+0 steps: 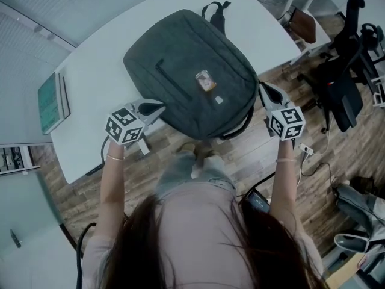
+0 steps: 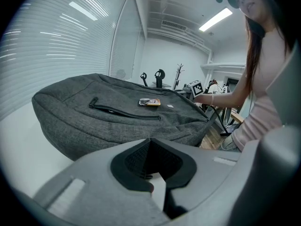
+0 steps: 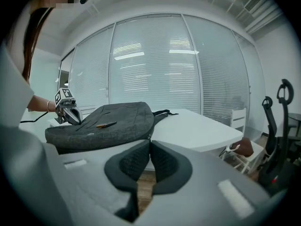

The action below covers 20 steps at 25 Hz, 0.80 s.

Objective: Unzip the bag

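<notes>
A dark grey backpack point(image 1: 192, 77) lies flat on the white table point(image 1: 90, 65), with its straps toward the far edge. Its front pocket zipper point(image 1: 171, 80) is closed, and a small orange tag point(image 1: 205, 80) lies on the fabric. My left gripper point(image 1: 158, 108) is shut and empty at the bag's near left edge. My right gripper point(image 1: 263, 88) is shut and empty beside the bag's right edge, off the table. In the left gripper view the backpack point(image 2: 122, 112) fills the middle. The right gripper view has the backpack point(image 3: 103, 124) to the left.
A green book point(image 1: 51, 101) lies at the table's left end. A chair with a brown seat point(image 1: 304, 23) stands at the far right corner. Black office chairs point(image 1: 343, 83) and cables point(image 1: 310, 152) crowd the wooden floor on the right.
</notes>
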Motion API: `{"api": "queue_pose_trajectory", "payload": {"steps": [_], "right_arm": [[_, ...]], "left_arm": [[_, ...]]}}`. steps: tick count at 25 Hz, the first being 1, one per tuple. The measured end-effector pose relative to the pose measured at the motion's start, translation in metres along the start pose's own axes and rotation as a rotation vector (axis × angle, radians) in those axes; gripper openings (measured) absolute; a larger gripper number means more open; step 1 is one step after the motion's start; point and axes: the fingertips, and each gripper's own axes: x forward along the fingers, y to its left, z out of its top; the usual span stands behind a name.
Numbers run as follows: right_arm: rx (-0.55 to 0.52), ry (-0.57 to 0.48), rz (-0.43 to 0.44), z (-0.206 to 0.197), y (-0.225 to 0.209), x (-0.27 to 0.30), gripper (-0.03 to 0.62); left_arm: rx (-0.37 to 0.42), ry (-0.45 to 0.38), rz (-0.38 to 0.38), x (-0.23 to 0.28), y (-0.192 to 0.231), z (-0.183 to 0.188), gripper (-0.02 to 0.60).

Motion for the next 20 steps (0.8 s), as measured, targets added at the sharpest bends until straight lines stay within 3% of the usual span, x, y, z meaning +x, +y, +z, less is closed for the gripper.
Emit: {"api": "queue_pose_trajectory", "payload": {"steps": [20], "right_arm": [[-0.059,0.03,0.156,0.014,-0.016,0.035,0.013]], "left_arm": [[0.0,-0.012,0.032,0.0,0.001,0.001,0.009]]}}
